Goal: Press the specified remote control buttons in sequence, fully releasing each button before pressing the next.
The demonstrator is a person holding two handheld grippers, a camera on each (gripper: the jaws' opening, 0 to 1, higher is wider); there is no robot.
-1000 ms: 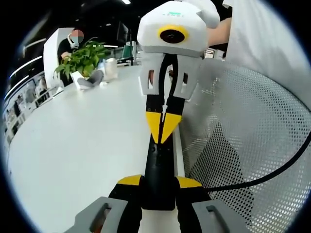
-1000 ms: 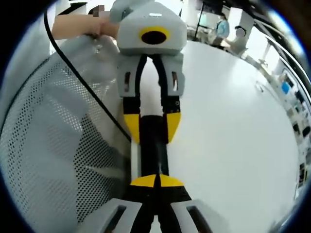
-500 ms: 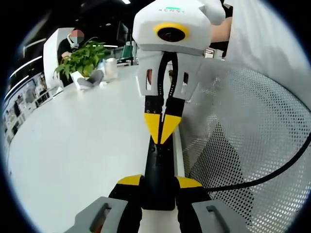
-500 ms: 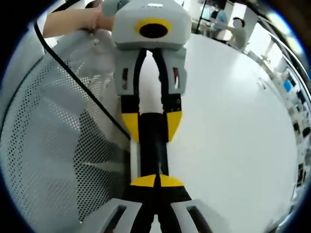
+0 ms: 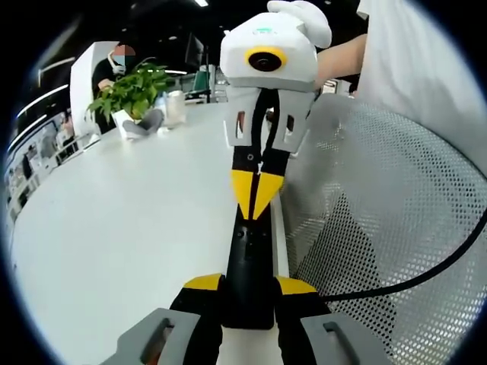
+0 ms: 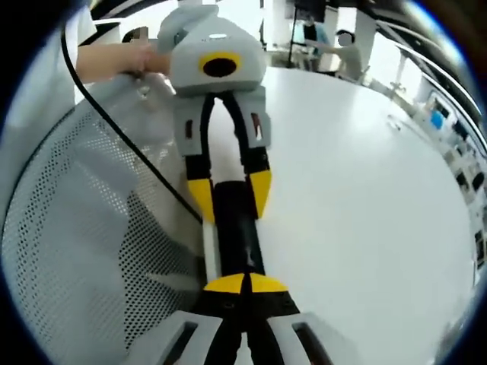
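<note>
Nearest, the left gripper clamps its fingers on one end of the black remote control, whose long axis runs straight ahead over the white bench. Beyond, the right gripper, fingers closed to a yellow point, touches the remote's far end, likely pressing a button.

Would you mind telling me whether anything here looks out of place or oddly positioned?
Slightly: the remote lies right along the white table's edge, beside a mesh chair back. The left gripper clamps its near end; the right gripper, shut, points at its top. Nothing looks spilled or damaged.
</note>
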